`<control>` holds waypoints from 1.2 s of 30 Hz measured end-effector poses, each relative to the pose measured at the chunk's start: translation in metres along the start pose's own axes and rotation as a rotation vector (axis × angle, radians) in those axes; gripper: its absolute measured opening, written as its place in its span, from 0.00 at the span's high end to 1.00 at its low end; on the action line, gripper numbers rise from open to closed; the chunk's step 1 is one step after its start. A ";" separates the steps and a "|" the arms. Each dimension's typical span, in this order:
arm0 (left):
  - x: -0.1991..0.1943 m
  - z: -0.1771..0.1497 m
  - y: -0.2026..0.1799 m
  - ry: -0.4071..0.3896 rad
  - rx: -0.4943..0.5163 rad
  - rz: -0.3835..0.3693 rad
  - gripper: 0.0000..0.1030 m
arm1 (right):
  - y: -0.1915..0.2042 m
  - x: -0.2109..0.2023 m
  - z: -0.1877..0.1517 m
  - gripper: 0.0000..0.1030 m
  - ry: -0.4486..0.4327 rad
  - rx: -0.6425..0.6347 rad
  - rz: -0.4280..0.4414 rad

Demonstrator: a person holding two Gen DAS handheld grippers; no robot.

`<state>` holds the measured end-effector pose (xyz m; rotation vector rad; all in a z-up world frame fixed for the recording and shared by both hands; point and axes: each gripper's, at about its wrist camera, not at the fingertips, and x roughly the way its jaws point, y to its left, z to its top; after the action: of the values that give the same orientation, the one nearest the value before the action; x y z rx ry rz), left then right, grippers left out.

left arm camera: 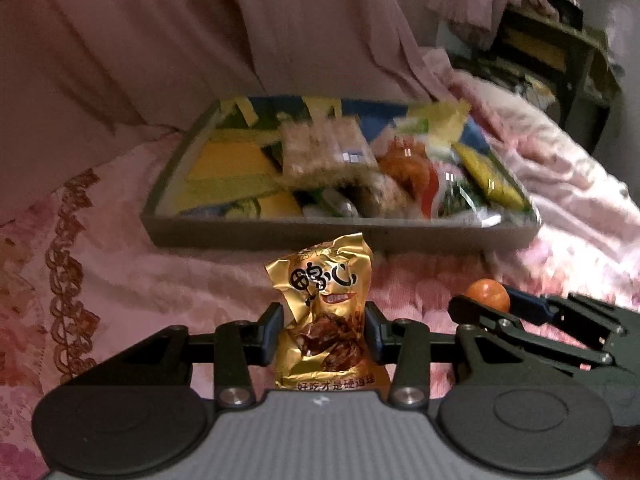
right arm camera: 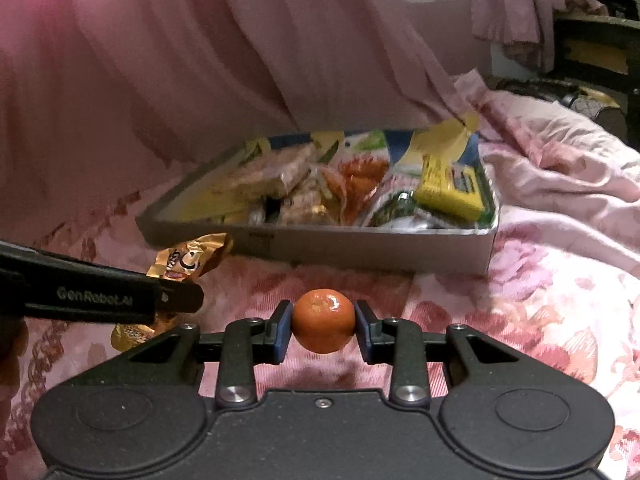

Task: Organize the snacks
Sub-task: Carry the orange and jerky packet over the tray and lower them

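Pink floral bedding (right arm camera: 500,320), soft and rumpled, lay under a shallow grey cardboard tray (right arm camera: 360,246) heaped with crinkly snack packets; the left gripper (left arm camera: 324,330) pinched a creased gold foil packet (left arm camera: 326,312) upright; the right gripper (right arm camera: 322,326) clamped a round, glossy orange (right arm camera: 323,319); both were near the tray's front wall.

Lighting is dim and warm, with a pink cast over both views. Motion blur smears the snack tray (left arm camera: 248,236) and its contents. Small glare spots mark the gold packet (left arm camera: 324,312) and orange (right arm camera: 323,319). Fisheye curvature darkens the corners.
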<state>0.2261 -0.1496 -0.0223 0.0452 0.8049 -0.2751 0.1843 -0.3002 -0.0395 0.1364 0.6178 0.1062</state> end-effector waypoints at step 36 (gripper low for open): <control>0.080 0.069 0.030 -0.166 -0.263 0.274 0.54 | -0.019 0.060 0.044 0.66 -0.143 -0.015 -0.130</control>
<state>0.3357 -0.1493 -0.0336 -0.1121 0.6555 0.0866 0.2599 -0.3151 -0.0410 0.0880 0.4816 -0.0245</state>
